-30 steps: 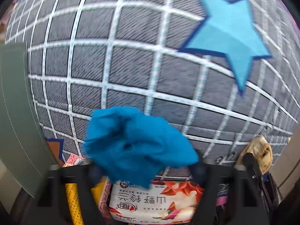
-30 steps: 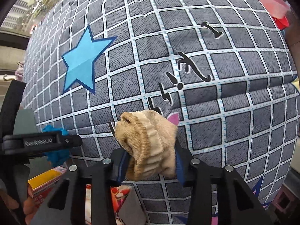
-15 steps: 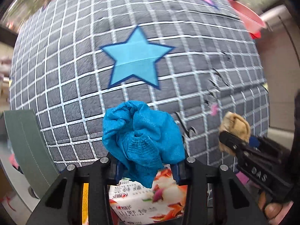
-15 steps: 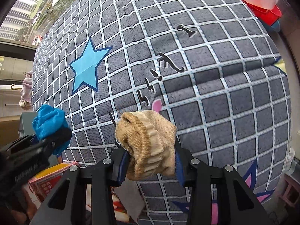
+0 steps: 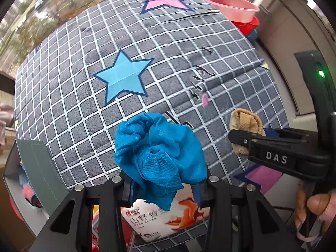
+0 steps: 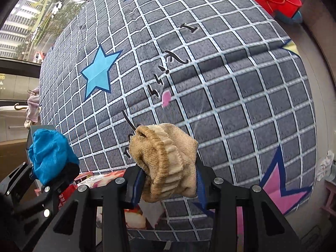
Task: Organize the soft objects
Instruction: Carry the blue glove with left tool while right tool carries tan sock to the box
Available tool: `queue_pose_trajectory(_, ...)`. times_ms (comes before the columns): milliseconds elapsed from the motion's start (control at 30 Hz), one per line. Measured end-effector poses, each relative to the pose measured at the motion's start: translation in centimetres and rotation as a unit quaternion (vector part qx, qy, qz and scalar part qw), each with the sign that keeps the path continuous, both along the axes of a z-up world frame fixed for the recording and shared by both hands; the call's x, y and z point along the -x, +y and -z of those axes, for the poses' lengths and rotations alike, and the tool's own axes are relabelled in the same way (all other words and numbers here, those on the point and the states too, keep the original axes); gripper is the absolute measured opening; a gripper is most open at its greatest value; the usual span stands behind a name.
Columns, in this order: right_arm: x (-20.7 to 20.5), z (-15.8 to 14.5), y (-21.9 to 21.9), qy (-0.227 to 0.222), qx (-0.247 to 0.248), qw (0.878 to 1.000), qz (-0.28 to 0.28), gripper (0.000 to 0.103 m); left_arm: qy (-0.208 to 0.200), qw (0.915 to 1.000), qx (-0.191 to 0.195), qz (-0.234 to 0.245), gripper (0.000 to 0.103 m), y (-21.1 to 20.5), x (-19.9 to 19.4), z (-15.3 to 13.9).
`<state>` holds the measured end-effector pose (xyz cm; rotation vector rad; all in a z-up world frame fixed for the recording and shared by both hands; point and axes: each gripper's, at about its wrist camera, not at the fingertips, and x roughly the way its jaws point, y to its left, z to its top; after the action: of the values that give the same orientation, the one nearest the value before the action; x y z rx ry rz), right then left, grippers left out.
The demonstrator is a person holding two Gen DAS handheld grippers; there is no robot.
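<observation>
Since a second ago both grippers have pulled back from the bed, so the grid-patterned grey bedspread (image 5: 84, 113) now shows far more of itself, with a pink star at the top of the left wrist frame that was out of sight before, and the right gripper has come into that frame's right side. In the left wrist view, at the lower left edge, an open grey-green box (image 5: 40, 168) holds pink and blue soft items, blurred. Right of it, in the lower centre, the left gripper (image 5: 164, 187) is clamped on a crumpled blue sock (image 5: 159, 157), which bulges up above the fingers; a printed carton (image 5: 168, 220) lies below it. A light blue star (image 5: 124, 77) sits on the cover above the sock. At the right of the frame the right gripper (image 5: 247, 138) pinches a bunched tan sock (image 5: 245, 121). At the upper right a pink basin (image 5: 233, 7) is stacked on a red one (image 5: 247, 25). In the right wrist view, the blue sock (image 6: 50, 153) appears at the lower left, held in the left gripper (image 6: 61, 174); the tan sock (image 6: 166, 163) fills the lower centre, squeezed between the right gripper's (image 6: 168, 184) fingers, its ribbed cuff facing the camera.
</observation>
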<state>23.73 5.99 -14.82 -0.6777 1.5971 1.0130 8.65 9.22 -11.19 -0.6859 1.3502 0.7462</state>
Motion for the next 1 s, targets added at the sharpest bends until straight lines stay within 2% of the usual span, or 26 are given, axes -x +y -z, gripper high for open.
queue_pose_trajectory(233, 1.1, -1.5, -2.7, -0.013, 0.002, 1.0, 0.016, 0.043, -0.018, 0.9977, -0.009, 0.064, 0.044, -3.9, 0.5, -1.9)
queue_pose_trajectory(400, 2.2, -2.8, -4.4, -0.02, -0.002, 0.999, 0.028, 0.043, -0.028, 0.9945, -0.001, 0.101, 0.044, -6.9, 1.5, -2.5)
queue_pose_trajectory(833, 6.9, -5.0, -7.4, -0.037, -0.002, 0.999, 0.021, 0.043, -0.054, 0.9838, 0.014, 0.17, 0.044, -12.4, 6.1, -4.0)
queue_pose_trajectory(1000, 8.6, -5.3, -8.1, -0.037, 0.001, 0.999, 0.014, 0.043, -0.06, 0.9828, 0.016, 0.174, 0.044, -13.4, 7.9, -4.4)
